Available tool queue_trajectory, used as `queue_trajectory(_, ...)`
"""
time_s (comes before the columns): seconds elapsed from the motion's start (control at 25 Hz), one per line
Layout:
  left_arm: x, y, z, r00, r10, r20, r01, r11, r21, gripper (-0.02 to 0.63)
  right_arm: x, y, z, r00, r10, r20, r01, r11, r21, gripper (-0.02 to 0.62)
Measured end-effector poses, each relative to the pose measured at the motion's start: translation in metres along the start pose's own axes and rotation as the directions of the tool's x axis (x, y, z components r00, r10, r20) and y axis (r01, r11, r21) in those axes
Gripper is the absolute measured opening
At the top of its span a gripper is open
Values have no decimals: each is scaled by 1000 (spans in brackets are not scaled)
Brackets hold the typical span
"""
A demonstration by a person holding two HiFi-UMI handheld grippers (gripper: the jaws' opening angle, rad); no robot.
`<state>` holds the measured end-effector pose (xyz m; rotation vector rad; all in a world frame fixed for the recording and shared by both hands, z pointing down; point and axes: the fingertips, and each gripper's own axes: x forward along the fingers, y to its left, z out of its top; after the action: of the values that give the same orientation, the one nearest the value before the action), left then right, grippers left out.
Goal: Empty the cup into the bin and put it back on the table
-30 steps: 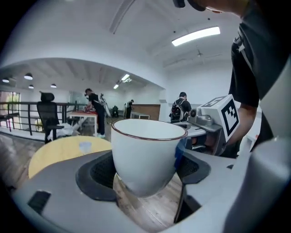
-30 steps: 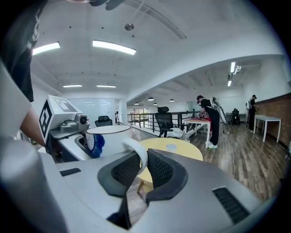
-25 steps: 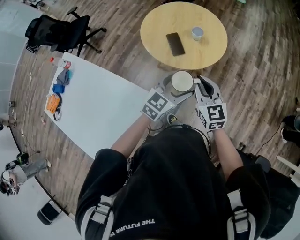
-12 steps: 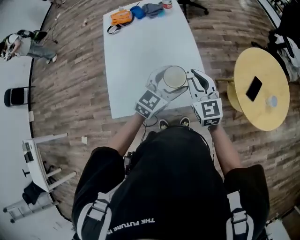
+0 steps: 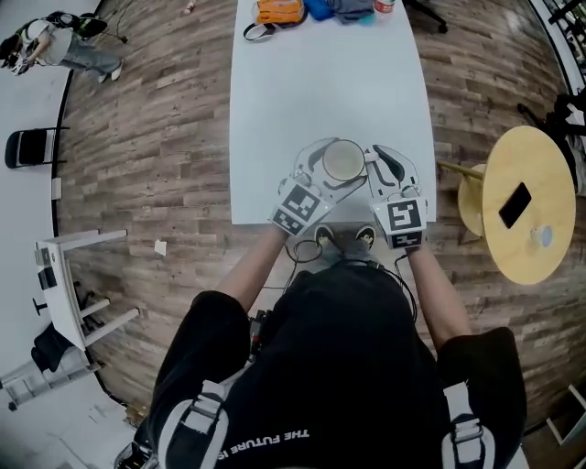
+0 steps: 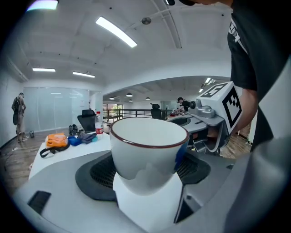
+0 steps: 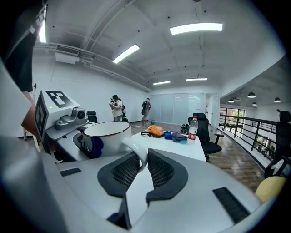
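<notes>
- My left gripper is closed on the cup, with one jaw on each side of its white bowl. The left gripper view shows the dark pads set against its lower half.
- My right gripper is nearly closed. In the right gripper view its jaws pinch the cup's handle between them.
- Both of my grippers therefore hold the same cup, the left on the body and the right on the handle.
- The cup stands upright with its mouth up and a thin dark red line round the rim. From above, its inside looks pale and bare.
- It sits over the near end of the white table, close to the edge in front of me. I can't tell whether its base touches the top.
- My two marker cubes lie just behind the cup, side by side, over the table's near edge.
- At the table's far end lie an orange thing and a bottle, well apart from the cup.
- A round yellow table stands off to my right with a phone on it.
</notes>
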<state>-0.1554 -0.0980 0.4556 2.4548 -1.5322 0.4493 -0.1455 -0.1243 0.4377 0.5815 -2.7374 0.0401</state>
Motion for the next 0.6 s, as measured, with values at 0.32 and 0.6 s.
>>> queue_trajectory(0.32,59,28,-92,988,-75,-134,71,997,-33,400,60,-19,-95,983,2,-185,6,999,43,58)
queue_trajectory(0.6,79,39,-128,981,-87,-175,80,996,-43,400,83,-25,-132,974,-8,-228,27,996,80,58)
